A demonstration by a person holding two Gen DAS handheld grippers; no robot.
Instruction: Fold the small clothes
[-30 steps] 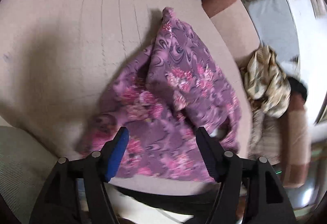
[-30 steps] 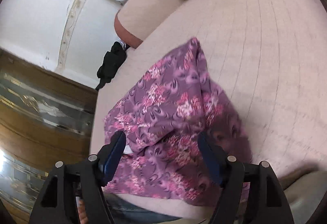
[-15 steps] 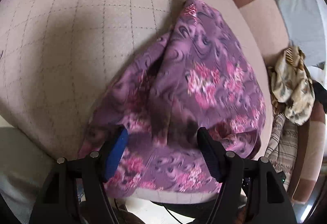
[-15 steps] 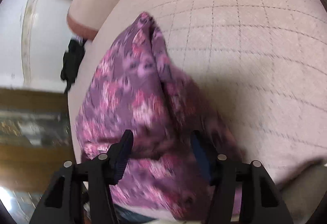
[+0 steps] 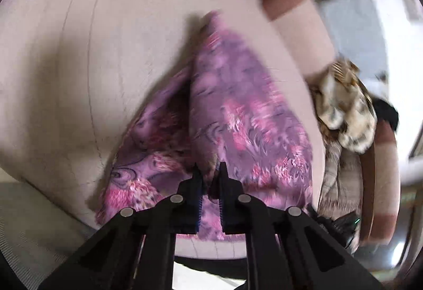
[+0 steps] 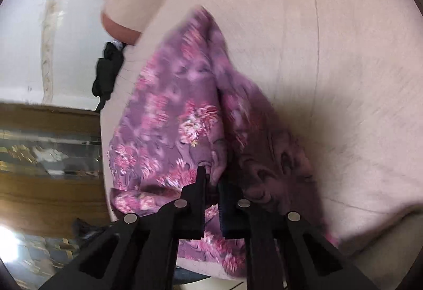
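Observation:
A purple garment with pink flowers [image 5: 238,110] lies bunched on a beige cushioned seat [image 5: 92,51], rising to a peak at its far end. My left gripper [image 5: 210,171] is shut on a fold at the garment's near edge. In the right wrist view the same garment [image 6: 179,110] spreads ahead, and my right gripper [image 6: 211,176] is shut on a fold at its near edge. Both views are blurred by motion.
A crumpled cream and brown patterned cloth [image 5: 349,115] lies on the sofa to the right of the garment. A beige bolster with a brown end [image 5: 290,7] lies behind. A black object [image 6: 105,73] hangs at the seat's far edge. A wooden cabinet [image 6: 47,144] stands at the left.
Both grippers were open over the garment's near edge. Both have closed on folds of it, and the cloth is pulled up into a ridge between them.

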